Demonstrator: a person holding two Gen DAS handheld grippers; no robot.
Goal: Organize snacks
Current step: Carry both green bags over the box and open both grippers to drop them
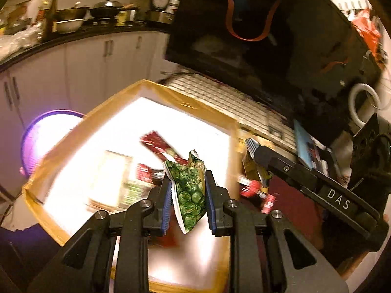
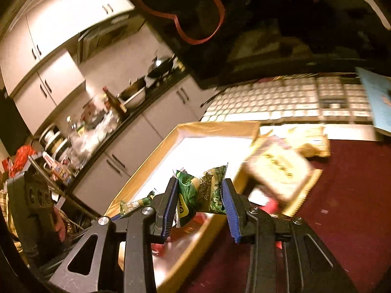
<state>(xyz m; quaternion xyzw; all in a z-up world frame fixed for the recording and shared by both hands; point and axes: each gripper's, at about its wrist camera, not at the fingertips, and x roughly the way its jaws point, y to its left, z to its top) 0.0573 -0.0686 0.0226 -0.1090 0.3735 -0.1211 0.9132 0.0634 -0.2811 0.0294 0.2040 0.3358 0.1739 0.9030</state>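
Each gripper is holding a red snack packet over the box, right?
Not quite: the packets are green, not red. In the left wrist view the left gripper pinches a green packet over the box. In the right wrist view the right gripper pinches another green packet.

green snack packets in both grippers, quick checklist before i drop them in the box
1. Left gripper holds its green packet between both pads: ok.
2. Right gripper holds its green packet between both pads: ok.
3. Left packet is over the open box: ok.
4. Right packet is over the box, near its edge by the red cloth: ok, but close.
5. Free room on the box floor: cannot tell, glare washes it out; red packets already lie inside.
6. The two grippers are apart from each other: ok.
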